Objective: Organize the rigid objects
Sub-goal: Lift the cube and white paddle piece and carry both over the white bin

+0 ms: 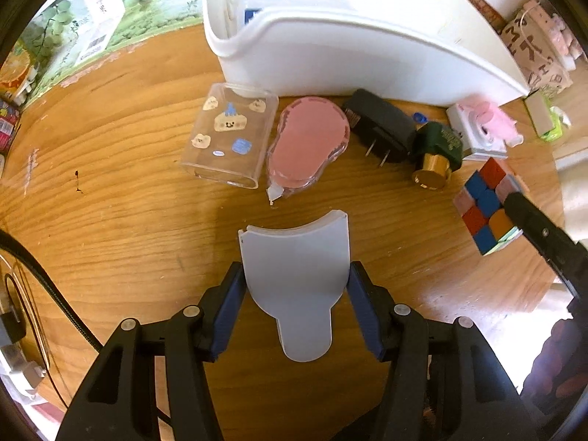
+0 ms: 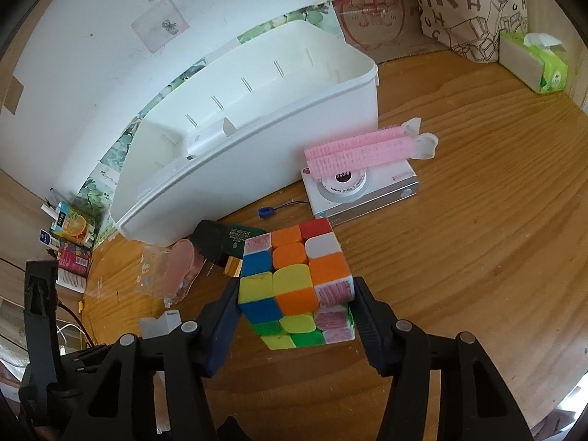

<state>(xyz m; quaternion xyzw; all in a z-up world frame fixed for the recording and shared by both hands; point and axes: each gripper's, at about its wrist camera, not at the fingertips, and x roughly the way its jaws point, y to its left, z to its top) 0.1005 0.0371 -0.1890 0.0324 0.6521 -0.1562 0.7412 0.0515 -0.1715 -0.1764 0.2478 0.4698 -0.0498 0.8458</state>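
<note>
On a wooden tabletop [image 1: 110,220] in front of a white plastic organiser bin [image 2: 257,154], two hand-held grippers each carry an object in what looks like the pick-up step of sorting rigid items: the left gripper [image 1: 296,294] is clamped across the wide part of a flat pale-grey scoop-shaped piece [image 1: 296,275], its blue pads [image 1: 231,312] pressing on both side edges, while the right gripper [image 2: 294,312] grips a scrambled puzzle cube [image 2: 294,286] by two opposite faces. The grey piece runs lengthwise away from the left wrist camera, its curved broad end pointing toward the bin and its narrow rounded tab lying back between the fingers; it appears lifted clear of the table, with a shadow beneath it. The cube sits tilted in the right jaws, one corner edge turned toward the lens. Left on the table along the bin's front wall are a clear sticker-covered case [image 1: 229,139], a pink tape dispenser [image 1: 308,143], a black plug adapter [image 1: 382,128], a green bottle with a gold cap [image 1: 437,154] and a small white camera [image 2: 364,191] with a pink hair roller clip [image 2: 367,150] on top. Next, by the look of it, both loads need carrying over the bin's rim and lowering into a compartment before the jaws let go
</note>
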